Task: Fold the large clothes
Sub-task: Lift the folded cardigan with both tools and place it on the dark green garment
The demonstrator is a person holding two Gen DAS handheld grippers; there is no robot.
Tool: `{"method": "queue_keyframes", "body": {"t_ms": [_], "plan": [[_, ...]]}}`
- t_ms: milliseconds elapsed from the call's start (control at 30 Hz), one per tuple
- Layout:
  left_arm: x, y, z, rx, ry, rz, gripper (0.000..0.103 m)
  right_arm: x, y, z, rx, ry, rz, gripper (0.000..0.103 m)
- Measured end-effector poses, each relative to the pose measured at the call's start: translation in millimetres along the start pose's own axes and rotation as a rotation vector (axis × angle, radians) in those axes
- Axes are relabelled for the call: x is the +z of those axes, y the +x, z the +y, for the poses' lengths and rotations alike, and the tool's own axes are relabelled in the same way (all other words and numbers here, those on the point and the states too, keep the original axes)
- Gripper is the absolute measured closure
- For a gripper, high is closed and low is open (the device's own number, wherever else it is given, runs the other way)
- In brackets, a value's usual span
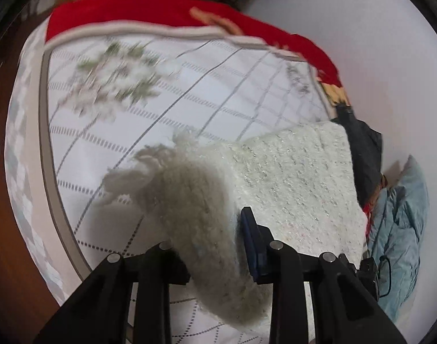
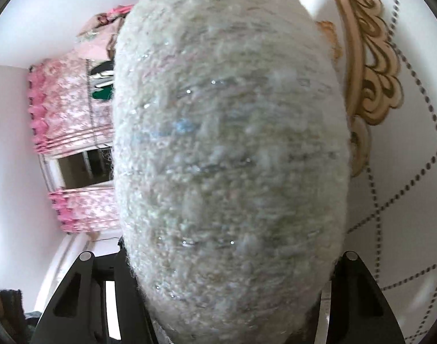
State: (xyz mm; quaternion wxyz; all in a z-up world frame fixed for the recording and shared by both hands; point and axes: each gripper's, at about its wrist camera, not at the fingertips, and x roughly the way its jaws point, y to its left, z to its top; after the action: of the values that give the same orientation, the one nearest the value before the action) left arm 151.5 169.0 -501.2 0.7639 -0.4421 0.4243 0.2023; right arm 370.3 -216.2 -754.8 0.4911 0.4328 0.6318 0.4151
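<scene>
Left gripper [image 1: 218, 258] clenched on fuzzy white sweater [image 1: 290, 177]; bulk spreads toward 1 o'clock over the quilted bed [image 1: 161, 109]. Right gripper [image 2: 227, 301] grips the same sweater [image 2: 230, 143], long axis running to 12 o'clock, both equally close.

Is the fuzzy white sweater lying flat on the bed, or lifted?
Partly lifted: the fuzzy white sweater drapes from the left hand-held gripper above the bed.

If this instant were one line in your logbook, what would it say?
stage: mid-fold | left gripper: shut on fuzzy white sweater | right gripper: shut on sweater, lifted | surface: quilted bed
</scene>
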Motion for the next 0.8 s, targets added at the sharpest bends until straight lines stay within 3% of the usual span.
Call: {"method": "queue_keyframes", "body": {"t_ms": [133,333,633,733,800], "plan": [[12.1,-12.3,-24.1,-0.022,0.060,-0.020,0.078,3.8,-11.8,16.5,0.062,-0.016,-0.017,0.042],[47.0,-6.3,-102.1,-0.114,0.114,-0.042,0.078,40.0,-53.9,65.9,0.081,-0.076,-0.066,0.042],[124.2,65.2,-246.9,-0.278,0.193,-0.048,0.080,169.9,-138.6,148.8,0.010,-0.175,-0.203,0.042],[154.6,99.0,-289.8,-0.323,0.221,-0.050,0.080,219.7,-153.5,166.9,-0.001,-0.204,-0.229,0.042],[173.6,123.4,-313.2,-0.347,0.231,-0.044,0.080,256.4,-186.5,168.3,-0.004,-0.217,-0.235,0.042]]}}
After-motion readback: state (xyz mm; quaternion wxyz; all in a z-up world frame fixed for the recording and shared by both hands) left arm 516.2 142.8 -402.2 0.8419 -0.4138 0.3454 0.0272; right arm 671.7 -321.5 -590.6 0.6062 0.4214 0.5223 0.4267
